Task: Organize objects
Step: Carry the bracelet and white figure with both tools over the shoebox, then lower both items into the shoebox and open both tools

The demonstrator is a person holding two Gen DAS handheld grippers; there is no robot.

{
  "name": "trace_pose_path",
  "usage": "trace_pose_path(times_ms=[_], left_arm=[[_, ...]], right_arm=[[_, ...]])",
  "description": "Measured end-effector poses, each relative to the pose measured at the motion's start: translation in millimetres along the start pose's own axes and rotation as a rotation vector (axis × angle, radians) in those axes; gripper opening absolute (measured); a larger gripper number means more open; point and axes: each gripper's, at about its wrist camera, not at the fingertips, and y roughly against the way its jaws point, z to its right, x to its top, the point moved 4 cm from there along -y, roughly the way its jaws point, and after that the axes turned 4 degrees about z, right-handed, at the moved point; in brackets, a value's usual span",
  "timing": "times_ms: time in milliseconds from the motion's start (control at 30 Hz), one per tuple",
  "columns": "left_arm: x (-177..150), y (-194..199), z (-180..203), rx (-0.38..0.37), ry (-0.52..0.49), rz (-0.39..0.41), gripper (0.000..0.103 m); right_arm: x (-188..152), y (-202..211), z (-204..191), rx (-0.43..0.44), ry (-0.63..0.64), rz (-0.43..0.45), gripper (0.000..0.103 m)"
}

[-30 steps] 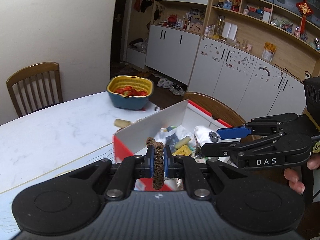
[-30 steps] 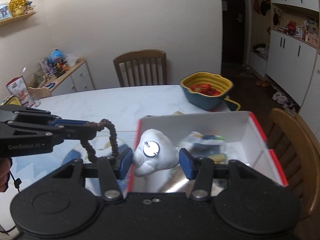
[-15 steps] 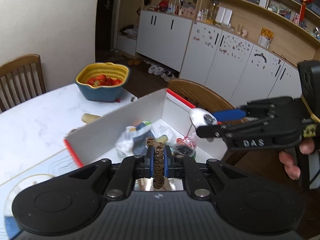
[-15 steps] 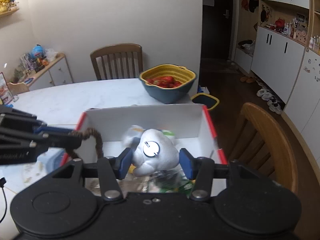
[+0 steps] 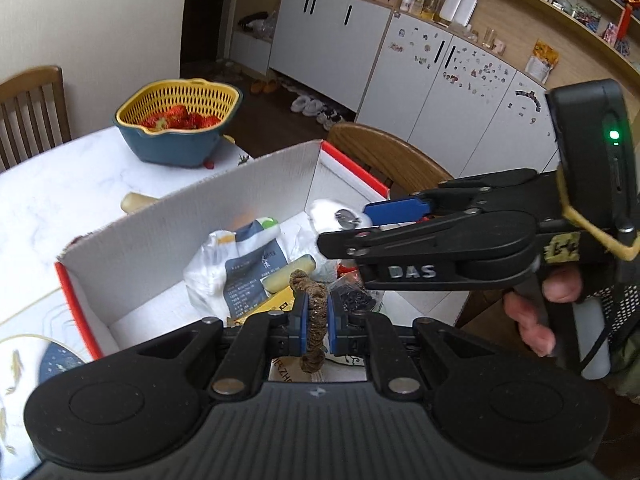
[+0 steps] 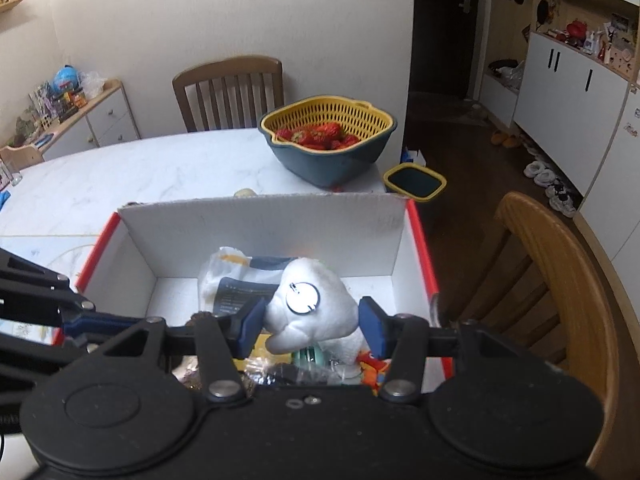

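A brown, ruffled fabric hair tie [image 5: 314, 316] stands upright between the blue pads of the left gripper [image 5: 316, 320], its long axis running top to bottom in the left wrist view, one end poking above the pads and the other hanging below. The pads are pinched tight on it. It hangs over the near part of an open white cardboard box [image 5: 192, 220] with red edges, which sits on a white marble table [image 5: 60, 188].

The right gripper [image 6: 312, 322] clasps a white plush toy [image 6: 316, 312] with a round silver disc on its front; the toy is lumpy and soft, and its blue pads press its sides at a middling width. It hangs over the box interior, above a white and dark blue packet [image 6: 236, 280]. A hand [image 5: 540, 308] wraps the right gripper's handle, fingers curled. Both grippers tilt downward into the box, side by side.
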Motion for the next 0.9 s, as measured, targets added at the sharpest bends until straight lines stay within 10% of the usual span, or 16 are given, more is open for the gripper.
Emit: trace_pose_path(times_ms=[900], left_arm=[[-16, -59, -24, 0.094, 0.024, -0.129, 0.009]], right_arm=[[1, -55, -4, 0.026, 0.054, -0.115, 0.056]])
